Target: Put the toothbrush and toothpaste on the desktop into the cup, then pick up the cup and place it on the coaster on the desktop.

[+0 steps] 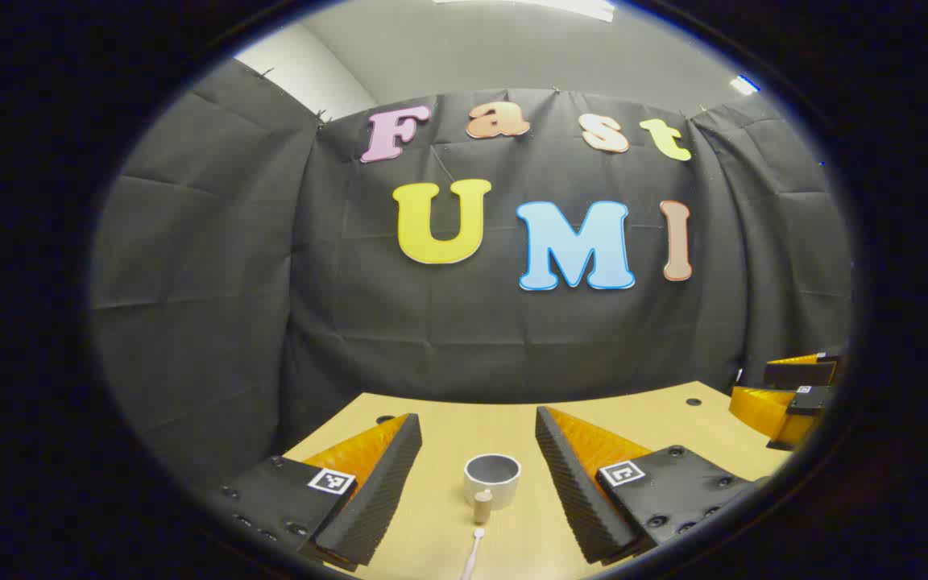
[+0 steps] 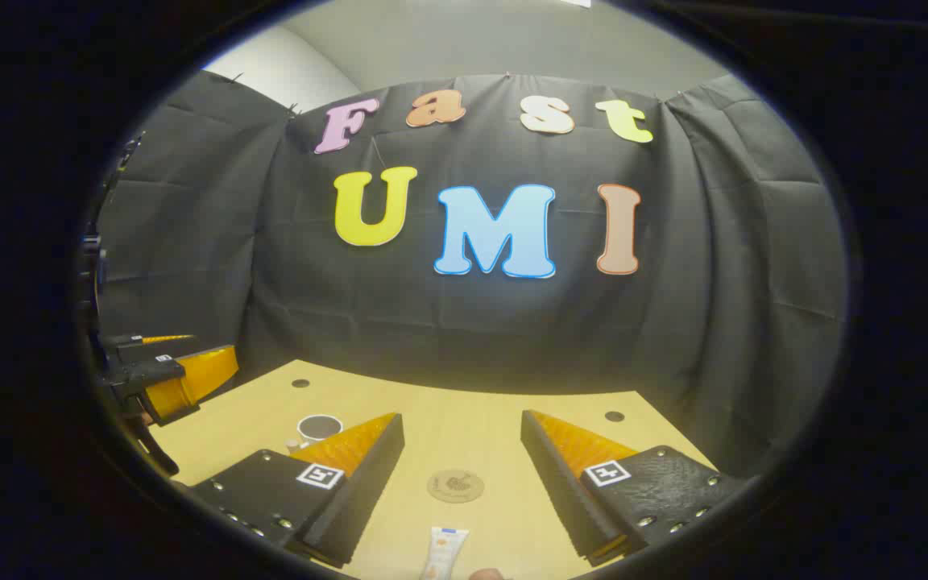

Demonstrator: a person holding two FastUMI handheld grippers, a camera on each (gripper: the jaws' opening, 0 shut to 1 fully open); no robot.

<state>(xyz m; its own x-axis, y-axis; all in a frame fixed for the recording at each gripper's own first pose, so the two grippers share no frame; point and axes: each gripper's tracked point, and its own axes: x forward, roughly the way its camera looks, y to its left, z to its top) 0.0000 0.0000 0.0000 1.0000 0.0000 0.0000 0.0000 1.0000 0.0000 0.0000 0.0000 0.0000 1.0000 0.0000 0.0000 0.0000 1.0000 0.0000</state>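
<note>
My left gripper (image 1: 478,451) wide open, empty, ridged pads flanking round cup (image 1: 492,479) on smooth wooden desktop (image 1: 464,423); thin toothbrush (image 1: 474,552) just before it. My right gripper (image 2: 461,455) wide open, empty; round coaster (image 2: 455,486) between fingers, flat toothpaste (image 2: 443,552) tube nearer.

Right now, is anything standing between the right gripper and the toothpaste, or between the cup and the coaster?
Nothing visible. The toothpaste lies on bare desktop ahead of the open right gripper, near the coaster. The cup stands to the left.
</note>
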